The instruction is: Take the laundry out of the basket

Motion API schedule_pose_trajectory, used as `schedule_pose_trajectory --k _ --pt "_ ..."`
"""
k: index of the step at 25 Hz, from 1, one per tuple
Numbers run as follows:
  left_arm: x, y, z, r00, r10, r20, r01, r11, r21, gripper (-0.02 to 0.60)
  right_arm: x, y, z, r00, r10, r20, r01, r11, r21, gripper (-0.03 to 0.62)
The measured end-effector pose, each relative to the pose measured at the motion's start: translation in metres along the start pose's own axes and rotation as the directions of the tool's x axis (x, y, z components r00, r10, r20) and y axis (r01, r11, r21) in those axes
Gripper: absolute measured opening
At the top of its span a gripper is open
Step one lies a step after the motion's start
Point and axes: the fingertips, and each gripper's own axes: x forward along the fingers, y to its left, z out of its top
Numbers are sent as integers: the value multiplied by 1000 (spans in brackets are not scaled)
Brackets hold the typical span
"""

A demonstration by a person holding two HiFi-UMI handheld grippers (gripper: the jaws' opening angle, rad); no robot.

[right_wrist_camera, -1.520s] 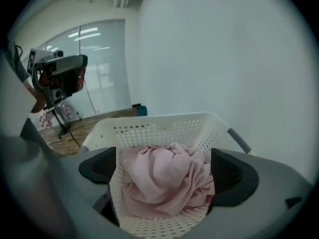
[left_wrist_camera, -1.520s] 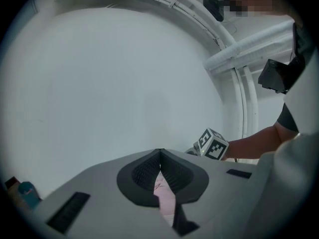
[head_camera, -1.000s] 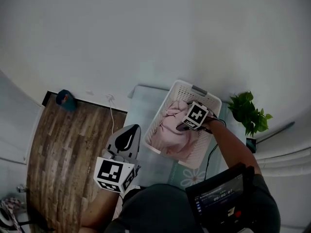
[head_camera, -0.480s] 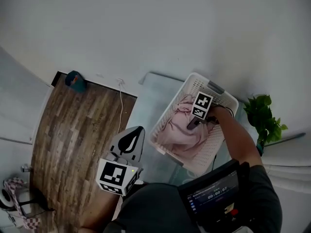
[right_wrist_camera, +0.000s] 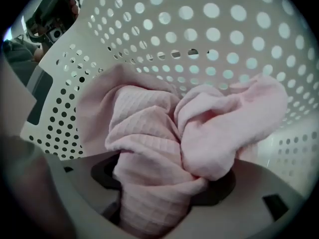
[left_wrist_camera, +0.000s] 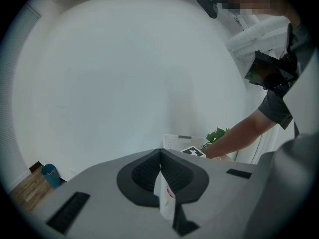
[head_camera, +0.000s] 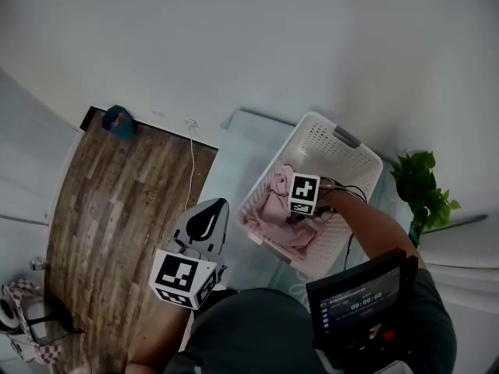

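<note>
A white perforated basket stands on a pale mat, right of centre in the head view. Pink waffle-weave laundry is heaped in its near end. My right gripper points steeply down into that heap. Its jaws have just been closing, and in the right gripper view a bunched fold of the pink cloth is pinched between them, with the basket wall behind. My left gripper hangs outside the basket at the lower left. Its jaws are together and it points at a bare wall.
A green potted plant stands right of the basket. Wooden flooring lies to the left, with a teal object at its far corner and a white cable along the mat's edge. A screen hangs at my chest.
My right gripper has dropped from above the laundry down into the pink heap and now has cloth in its jaws. The left gripper has stayed about where it was.
</note>
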Motion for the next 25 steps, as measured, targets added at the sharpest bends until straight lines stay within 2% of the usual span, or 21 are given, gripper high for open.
schedule_pose_trajectory --k 3,7,10,12,15,20,25 --pt "-2 -3 3 1000 -15 16 15 1000 4 11 0 4 1 999 -34 13 33 999 15 339" --pt "-5 -5 7 999 -21 44 21 1000 6 9 -2 3 1 987 -161 19 161 987 28 305" --pt "-8 -4 8 998 -22 59 23 1000 -21 9 -2 8 5 981 -195 -2 195 980 41 277" --pt "-12 -9 14 997 -36 75 36 999 -7 9 -4 13 5 974 -224 22 223 974 47 262" --pt "-19 -10 21 995 -44 94 43 999 23 9 -15 14 10 958 -275 85 273 961 40 242" --pt "-31 1 27 993 -33 116 31 999 19 9 -44 18 26 927 -347 142 354 935 -27 227" --pt "-36 0 32 989 -60 133 58 998 20 9 -77 35 35 892 -400 210 411 911 -13 210"
